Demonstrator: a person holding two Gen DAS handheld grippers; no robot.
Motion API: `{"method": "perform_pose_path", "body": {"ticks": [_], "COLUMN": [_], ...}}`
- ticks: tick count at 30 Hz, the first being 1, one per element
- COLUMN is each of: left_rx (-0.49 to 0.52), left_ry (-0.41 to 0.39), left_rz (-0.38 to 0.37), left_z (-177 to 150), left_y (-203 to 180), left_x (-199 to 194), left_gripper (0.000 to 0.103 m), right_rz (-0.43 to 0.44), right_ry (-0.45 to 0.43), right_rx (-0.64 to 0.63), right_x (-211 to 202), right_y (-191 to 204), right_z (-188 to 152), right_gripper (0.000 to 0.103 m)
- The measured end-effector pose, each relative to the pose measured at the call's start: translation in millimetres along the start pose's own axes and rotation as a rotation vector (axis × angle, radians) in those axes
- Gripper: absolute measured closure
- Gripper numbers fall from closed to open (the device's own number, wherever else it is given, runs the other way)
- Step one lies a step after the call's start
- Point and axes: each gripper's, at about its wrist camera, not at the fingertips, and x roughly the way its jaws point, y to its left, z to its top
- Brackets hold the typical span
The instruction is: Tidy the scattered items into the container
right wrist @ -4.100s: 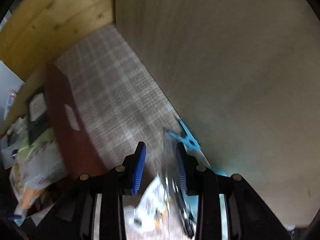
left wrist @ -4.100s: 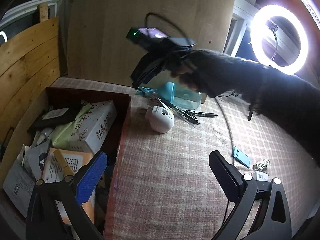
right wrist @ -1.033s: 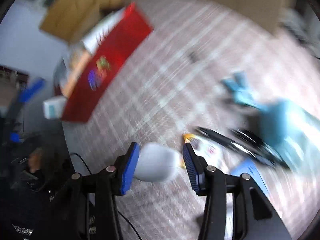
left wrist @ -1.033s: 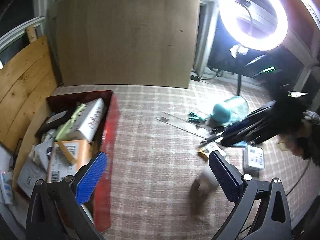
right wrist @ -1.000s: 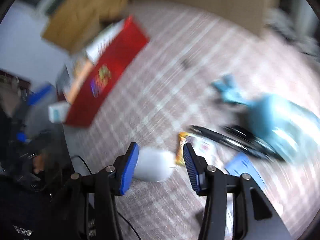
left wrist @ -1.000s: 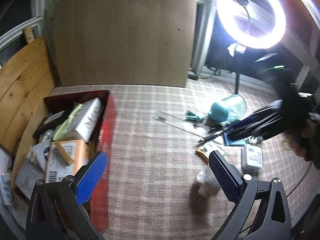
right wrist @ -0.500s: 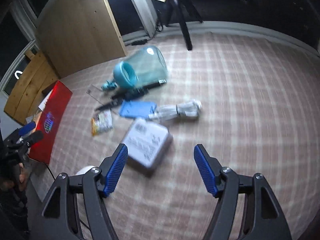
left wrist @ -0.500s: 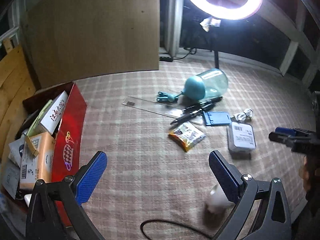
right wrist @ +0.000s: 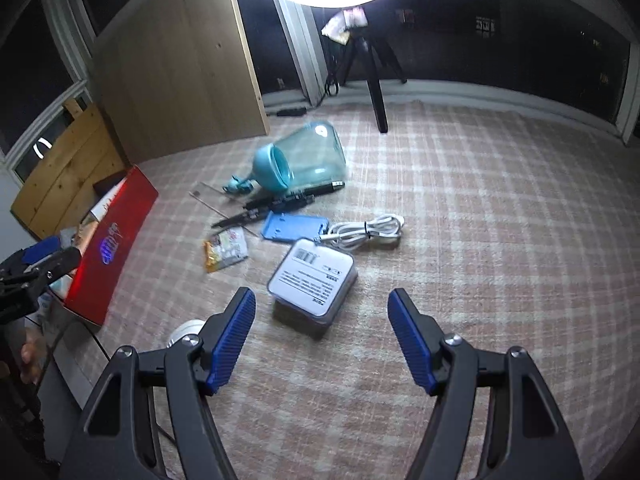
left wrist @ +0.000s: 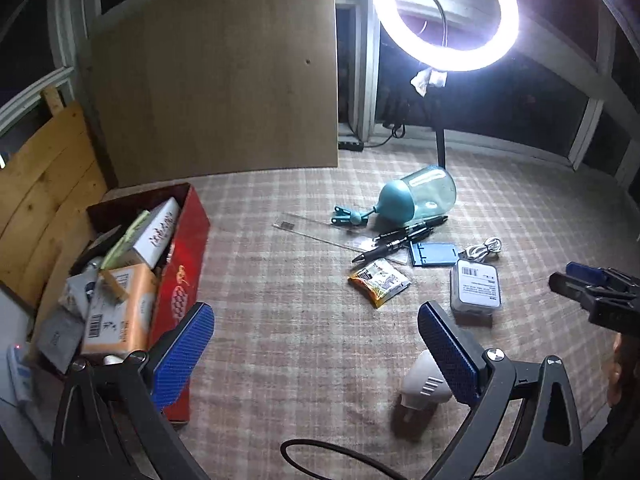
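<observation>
The red box (left wrist: 180, 280), full of packets and cartons, stands at the left on the checked cloth. Scattered to its right lie a teal jar (left wrist: 420, 196) on its side, black pens (left wrist: 400, 240), a blue card holder (left wrist: 434, 254), a coiled white cable (right wrist: 368, 232), a snack packet (left wrist: 378, 280) and a white labelled case (right wrist: 314, 276). A white rounded device (left wrist: 424, 380) lies just behind my left gripper's right finger. My left gripper (left wrist: 316, 344) is open and holds nothing. My right gripper (right wrist: 324, 332) hovers open just short of the labelled case, nothing between its pads.
A lit ring light (left wrist: 444, 16) on a stand rises behind the jar. A large wooden board (left wrist: 216, 104) leans at the back, and plywood (left wrist: 44, 192) stands at the left. A black cord (left wrist: 340, 456) loops at the near edge of the cloth.
A second ago the white device sat between my right gripper's fingers; it now lies loose on the cloth. That gripper has opened wider and swung right toward the labelled case. The left view shifted right.
</observation>
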Motion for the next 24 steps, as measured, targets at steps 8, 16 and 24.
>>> {"method": "perform_pose_path", "body": {"ticks": [8, 16, 24], "left_rx": [0.002, 0.028, 0.148], "left_ry": [-0.014, -0.017, 0.080], "left_rz": [-0.031, -0.058, -0.107], "left_z": [-4.5, -10.4, -42.8], "left_y": [-5.4, -12.2, -43.9], "left_x": [-27.3, -46.2, -1.9], "left_gripper": [0.001, 0.001, 0.001], "right_rz": [-0.038, -0.042, -0.082], "right_ry": [-0.060, -0.084, -0.073], "right_rx": [-0.011, 0.006, 0.036], "right_x": [-32.9, -51.2, -34.8], "right_y": [12.1, 16.0, 4.3], "right_z": [-27.5, -43.7, -54.2], "right_gripper": [0.035, 0.035, 0.028]}}
